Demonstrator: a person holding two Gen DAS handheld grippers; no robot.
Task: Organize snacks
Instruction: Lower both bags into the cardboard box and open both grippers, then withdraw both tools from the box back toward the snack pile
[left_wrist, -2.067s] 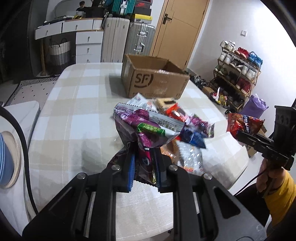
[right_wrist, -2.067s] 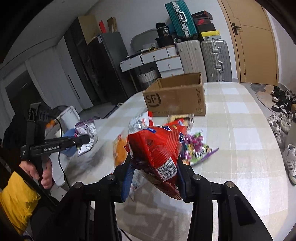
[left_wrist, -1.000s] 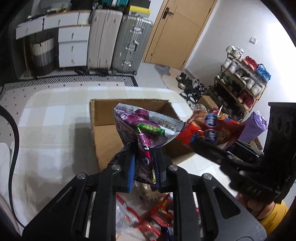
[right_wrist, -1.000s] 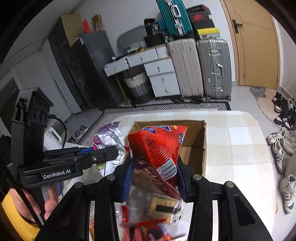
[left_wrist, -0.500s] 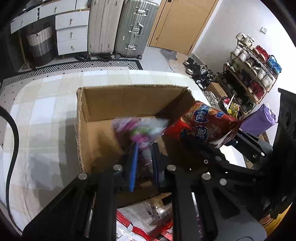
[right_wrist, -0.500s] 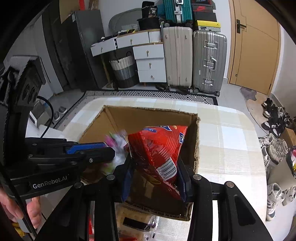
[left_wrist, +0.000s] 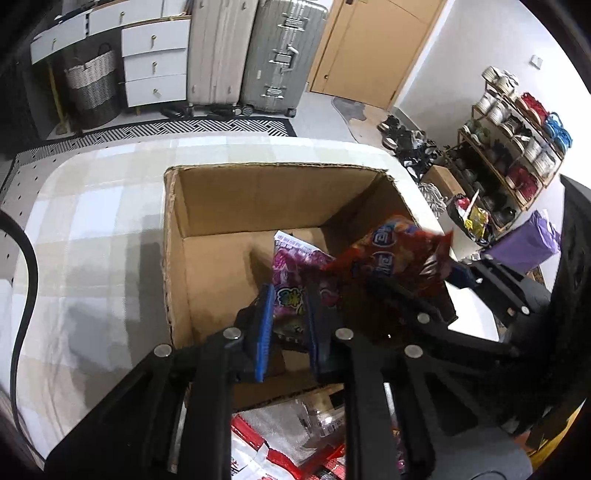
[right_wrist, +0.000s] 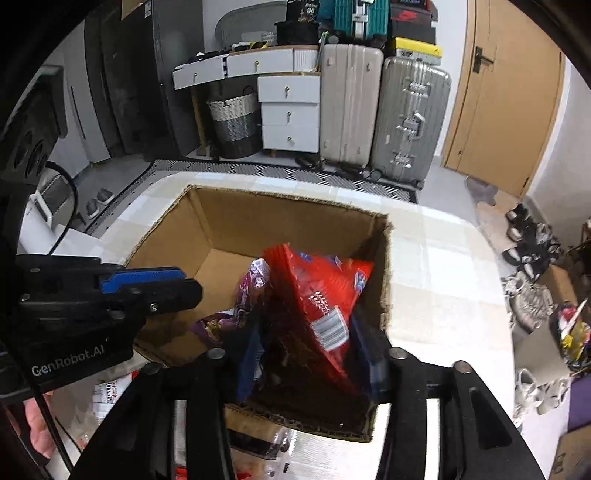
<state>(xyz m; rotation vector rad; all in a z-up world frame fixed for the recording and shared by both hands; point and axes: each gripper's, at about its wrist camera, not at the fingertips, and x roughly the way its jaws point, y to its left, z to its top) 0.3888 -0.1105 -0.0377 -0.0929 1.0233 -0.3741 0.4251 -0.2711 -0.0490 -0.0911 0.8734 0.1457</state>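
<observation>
An open cardboard box stands on the checked table. My left gripper reaches down into it, its pads still on a purple snack bag that leans forward toward the box floor; the jaws are just starting to open. My right gripper hangs over the box's right side with its jaws opening. A red chip bag sits loose and blurred between them, tilting into the box. From the right wrist view, the left gripper comes in from the left, with the purple bag beyond it.
Several loose snack packets lie on the table in front of the box. A black cable runs along the left. Suitcases and white drawers stand behind the table, and a shoe rack to the right.
Both grippers carried their bags from above the snack pile over the box and down into it. The right jaws have widened and the red bag has tipped. The purple bag now leans forward.
</observation>
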